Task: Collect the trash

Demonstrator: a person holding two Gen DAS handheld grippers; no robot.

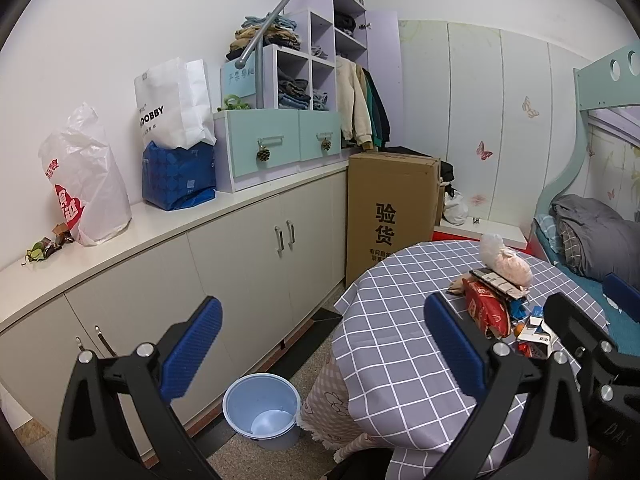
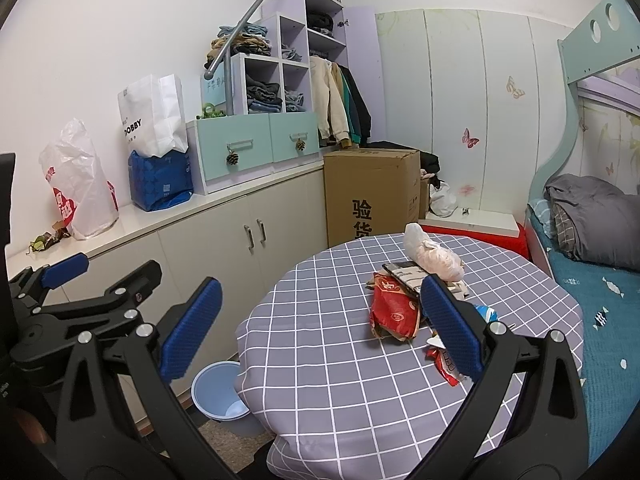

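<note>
A round table, covered by a grey checked cloth, is occupying the lower centre of both wrist views. A long white cabinet is running along the wall to its left, and a tall cardboard box is standing upright between the cabinet's end and the table's far edge. A light-blue bin is standing upright on the floor, mouth facing up, between the cabinet and the table's left edge.

The trash pile is lying on the tabletop toward its right edge. Its long axis is running from the far edge toward the near-right edge. A knotted pink plastic bag is sitting at the far end, and a crumpled red wrapper is lying nearer, lengthwise along the same line.

The left gripper is hanging spread apart, empty, above the bin and the table's left edge. The right gripper is likewise spread wide, holding nothing, above the tabletop, its right finger overlapping the pile in view.
</note>
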